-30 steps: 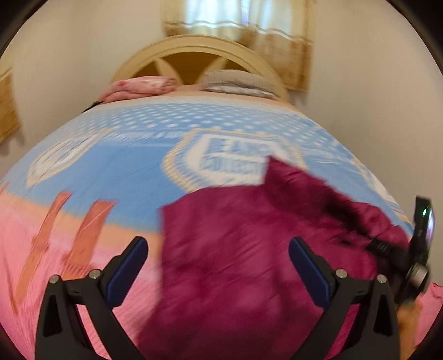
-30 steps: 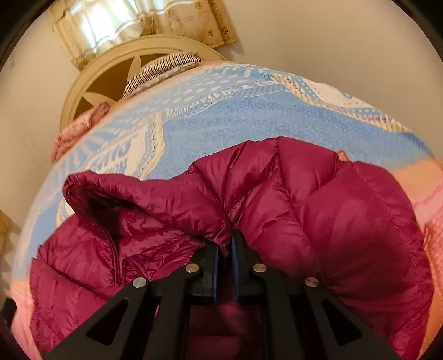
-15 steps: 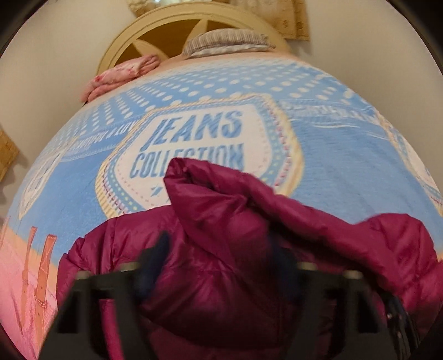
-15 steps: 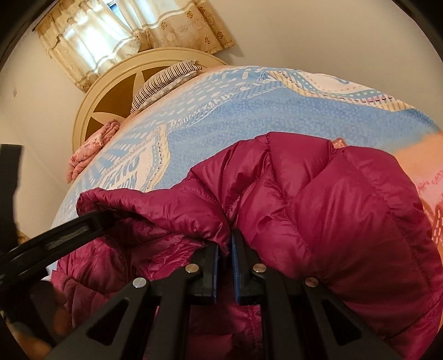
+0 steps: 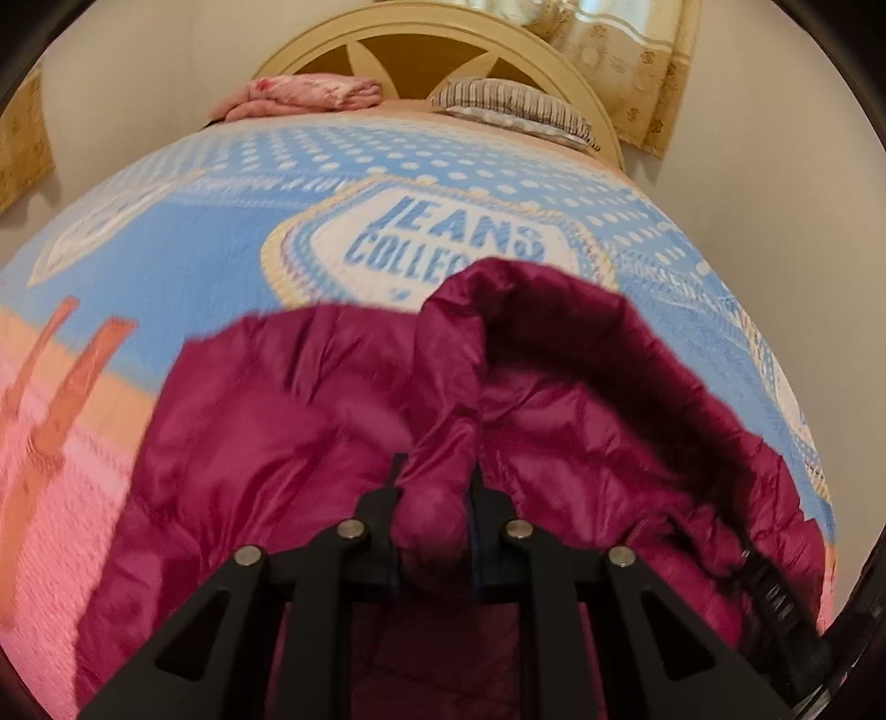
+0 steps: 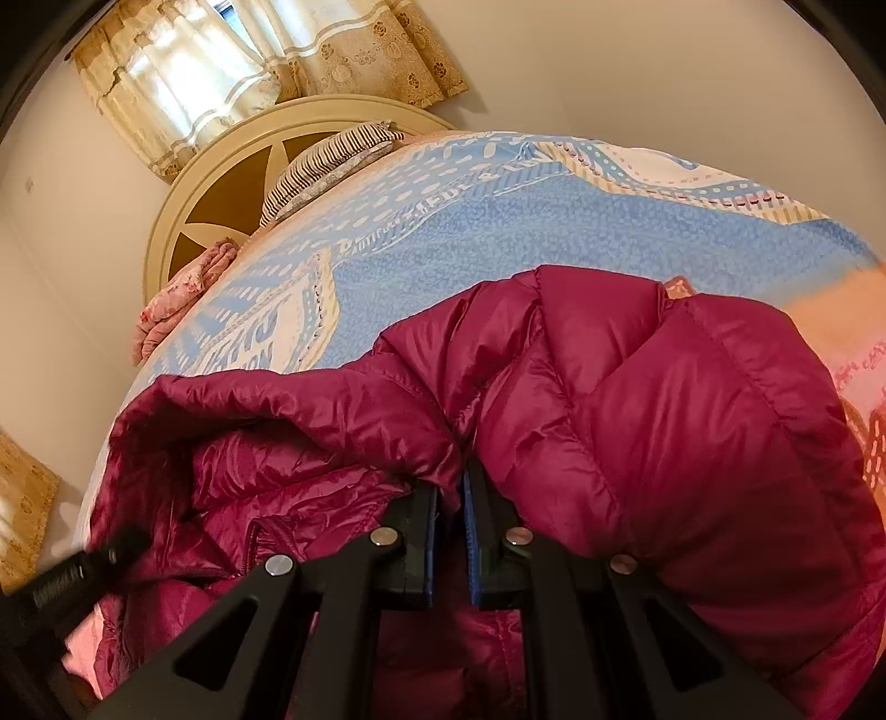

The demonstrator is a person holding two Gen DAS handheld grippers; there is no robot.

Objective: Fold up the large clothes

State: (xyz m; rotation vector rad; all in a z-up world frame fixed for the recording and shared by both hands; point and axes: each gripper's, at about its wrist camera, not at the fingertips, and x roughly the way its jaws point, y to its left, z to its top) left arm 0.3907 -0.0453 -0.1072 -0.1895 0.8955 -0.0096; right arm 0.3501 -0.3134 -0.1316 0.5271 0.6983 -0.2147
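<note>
My left claw (image 5: pixel 434 493) has moved the most. A second ago its jaws stood wide apart above the puffy dark red jacket (image 5: pixel 310 432). Then it dipped down to the jacket, and its jaws have just been closing. Now they pinch a fat roll of the jacket, and the roll bulges out between the two black fingers. It looks like part of the collar or the hood edge, but I cannot tell which.

The jacket lies on the bed (image 5: pixel 194 249), at the near end of the blue bedspread. Its top edge covers the bottom of the white "JEANS COLLECTION" badge (image 5: pixel 443 238). Far behind it, by the round headboard (image 5: pixel 421 33), sit a folded pink blanket (image 5: pixel 299 97) and a striped pillow (image 5: pixel 515 108).

In the right view, the edge of my left tool (image 6: pixel 83 570) has come in at the left, touching the jacket. Half a second ago it sat higher in that picture.

My right claw (image 6: pixel 451 498) has not moved. Its jaws are almost closed on a thin fold of the jacket (image 6: pixel 692 443), right where two puffy parts meet. The jacket bunches up around it.

So now I hold the jacket with both claws. I think that means I am ready to lift it or fold it over. It is still lumpy and not folded flat, so most of the job is left. The cloth looks shiny and slippery, so I should pull slowly.
</note>
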